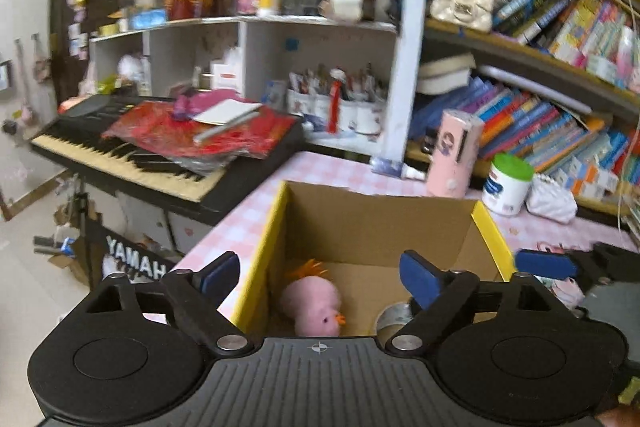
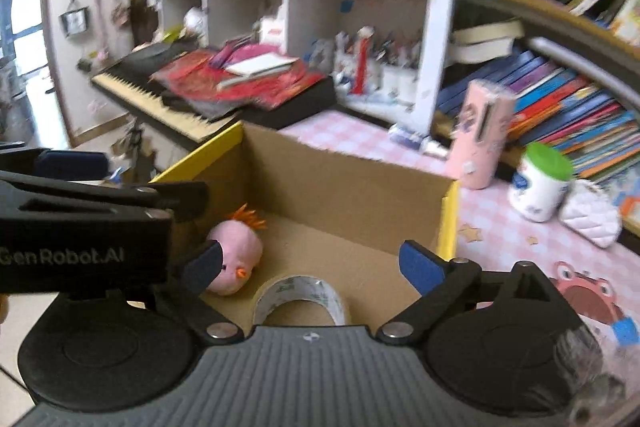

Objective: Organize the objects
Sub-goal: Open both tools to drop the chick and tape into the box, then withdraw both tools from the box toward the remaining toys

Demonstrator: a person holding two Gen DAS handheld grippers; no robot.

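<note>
A cardboard box point(image 1: 372, 223) with yellow outer sides stands open on the pink checked table point(image 1: 256, 211). Inside it lie a pink plush chick point(image 1: 314, 303) with orange tuft and a roll of clear tape point(image 1: 394, 317). My left gripper point(image 1: 320, 277) hovers above the box's near side, jaws wide apart, nothing between them. In the right wrist view the same box point(image 2: 344, 183), chick point(image 2: 234, 261) and tape roll point(image 2: 302, 297) show. My right gripper point(image 2: 310, 263) also stands open and empty over the box. The left gripper point(image 2: 76, 163) appears at the left edge.
Behind the box stand a pink cylinder point(image 1: 454, 155), a white jar with green lid point(image 1: 508, 183) and a white quilted pouch point(image 1: 552, 201). A keyboard point(image 1: 160, 155) piled with red packets sits left. Bookshelves point(image 1: 540, 107) fill the right. A pink crab toy point(image 2: 588, 297) lies right of the box.
</note>
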